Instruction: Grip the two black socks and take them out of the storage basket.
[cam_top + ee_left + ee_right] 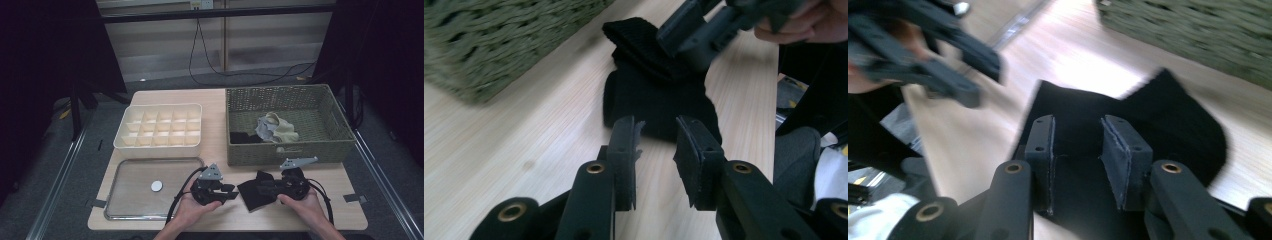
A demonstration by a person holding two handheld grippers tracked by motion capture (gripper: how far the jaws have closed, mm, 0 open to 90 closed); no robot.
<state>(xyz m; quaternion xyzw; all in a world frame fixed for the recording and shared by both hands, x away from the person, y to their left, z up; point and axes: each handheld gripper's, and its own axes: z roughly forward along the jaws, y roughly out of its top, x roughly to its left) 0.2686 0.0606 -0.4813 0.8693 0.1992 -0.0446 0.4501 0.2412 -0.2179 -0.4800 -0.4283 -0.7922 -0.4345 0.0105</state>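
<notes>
From the high view, my left hand-held gripper (229, 191) and right hand-held gripper (263, 187) meet at lower centre over a black cloth (255, 195) on the table (220, 125), below the wicker basket (290, 150).

In the left gripper view, my jaws stand apart with nothing between them, just short of the black cloth (659, 100).

In the right gripper view, the black cloth (1148, 120) lies between my parted jaws, unpinched. I judge I'm folding it; next I should clamp an edge.

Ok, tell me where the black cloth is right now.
In the high view the black cloth lies at the table's near edge, right of centre, just in front of the wicker basket, between the two claws.
</notes>
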